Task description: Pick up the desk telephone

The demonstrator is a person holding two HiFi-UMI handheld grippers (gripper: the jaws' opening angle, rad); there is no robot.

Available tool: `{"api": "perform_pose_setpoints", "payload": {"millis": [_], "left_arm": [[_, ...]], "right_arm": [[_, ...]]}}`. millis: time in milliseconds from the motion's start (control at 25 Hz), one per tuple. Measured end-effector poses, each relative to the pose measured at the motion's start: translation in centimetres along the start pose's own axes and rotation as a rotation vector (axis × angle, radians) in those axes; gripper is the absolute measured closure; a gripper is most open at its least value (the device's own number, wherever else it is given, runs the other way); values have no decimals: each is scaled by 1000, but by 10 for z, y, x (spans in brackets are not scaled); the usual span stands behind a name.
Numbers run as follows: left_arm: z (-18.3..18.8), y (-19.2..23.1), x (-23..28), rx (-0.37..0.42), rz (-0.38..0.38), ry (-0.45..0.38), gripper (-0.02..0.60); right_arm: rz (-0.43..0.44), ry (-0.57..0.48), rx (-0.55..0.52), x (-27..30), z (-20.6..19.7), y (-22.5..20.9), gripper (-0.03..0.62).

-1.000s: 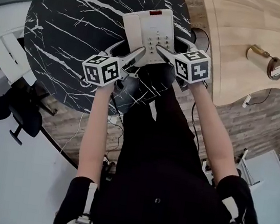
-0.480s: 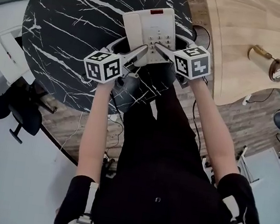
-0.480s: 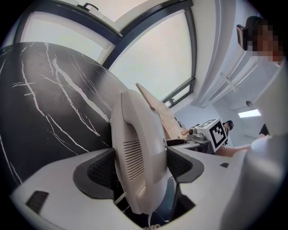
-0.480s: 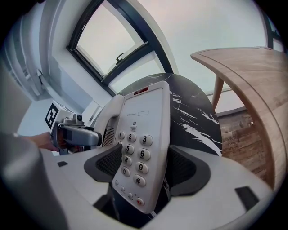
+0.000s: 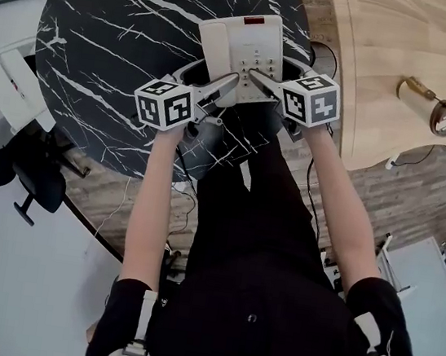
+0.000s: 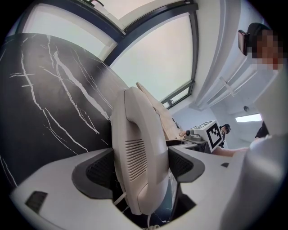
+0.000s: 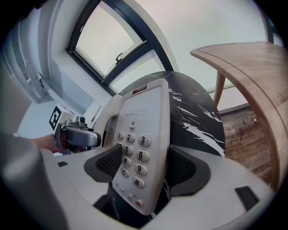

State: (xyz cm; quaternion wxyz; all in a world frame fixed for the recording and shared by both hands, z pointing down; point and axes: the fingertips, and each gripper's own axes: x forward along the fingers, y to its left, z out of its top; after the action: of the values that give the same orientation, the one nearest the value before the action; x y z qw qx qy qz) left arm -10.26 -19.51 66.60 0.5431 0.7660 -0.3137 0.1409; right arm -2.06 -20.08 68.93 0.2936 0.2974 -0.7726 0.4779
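A cream desk telephone (image 5: 242, 44) lies at the near edge of a round black marble table (image 5: 117, 51). My left gripper (image 5: 213, 71) straddles its handset side. In the left gripper view the handset (image 6: 139, 148) fills the gap of that gripper (image 6: 140, 168); the jaws are opening, with both pads still against the handset's sides. My right gripper (image 5: 273, 67) sits over the keypad side. In the right gripper view the keypad body (image 7: 144, 134) stands tilted in the right gripper (image 7: 141, 166), whose pads rest on its two sides.
A pale wooden table (image 5: 404, 59) with a brass object (image 5: 427, 99) stands close on the right. A black chair (image 5: 33, 179) and a white unit (image 5: 13, 86) are at the left. The person's body is directly below the table's near edge.
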Motion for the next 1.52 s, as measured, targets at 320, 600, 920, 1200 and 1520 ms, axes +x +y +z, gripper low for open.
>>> {"api": "perform_pose_setpoints", "payload": {"millis": [320,600,920,1200,1520], "left_arm": [[-1,0,3,-17,-30,-4,192],[-1,2,4,-36,-55,-20,186],[-1,3,2,-45,-65,-34,186],[-3,1,1,-76,-30,-27,189],[-4,-12,-10,-121,20,-64,189]], "right_arm": [[13,-12,-7,0,0,-1,272],[12,-28,-9,0,1,-2,269],[24,-27,-4,0,1,-2,269],[23,0,6,0,0,-2,269],[63,14,44,-10,-3,6,270]]}}
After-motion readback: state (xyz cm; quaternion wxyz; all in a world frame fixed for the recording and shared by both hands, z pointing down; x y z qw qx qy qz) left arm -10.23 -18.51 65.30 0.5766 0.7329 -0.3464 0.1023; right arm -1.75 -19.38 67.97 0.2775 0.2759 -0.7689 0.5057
